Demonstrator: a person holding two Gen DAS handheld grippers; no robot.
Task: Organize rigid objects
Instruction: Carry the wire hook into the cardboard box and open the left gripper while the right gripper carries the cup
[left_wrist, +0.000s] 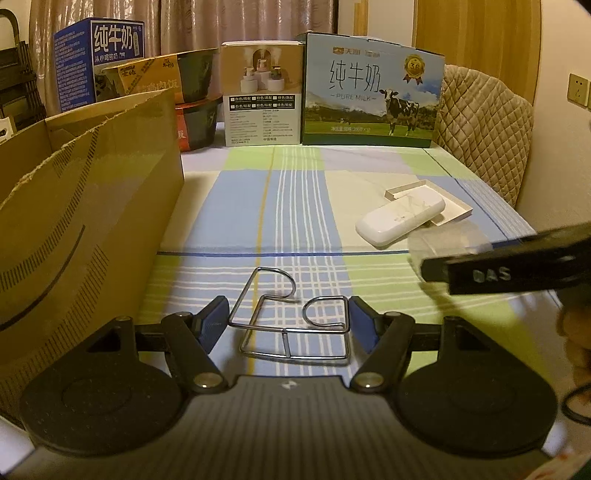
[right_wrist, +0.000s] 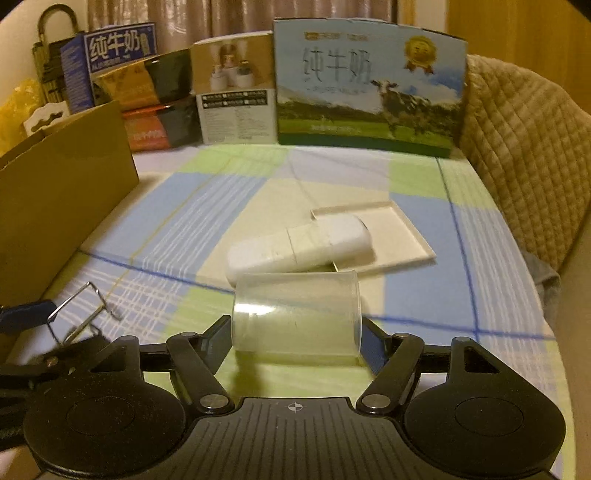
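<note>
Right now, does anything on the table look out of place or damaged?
The white case lies askew, half on the shallow tray, half on the cloth. The clear cup lies on its side. The cardboard box has a torn top edge.

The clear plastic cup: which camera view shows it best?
The right wrist view: the clear plastic cup lies whole on its side between the right gripper fingers. The left wrist view shows only a faint blur.

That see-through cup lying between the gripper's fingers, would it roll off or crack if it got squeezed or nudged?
The clear cup lies on its side on the checked cloth, so a nudge would probably set it rolling. It looks thin-walled and light, likely plastic, so a hard squeeze from the right gripper might flex it rather than crack it. Its smooth wall may prove slippery against the pads.
</note>
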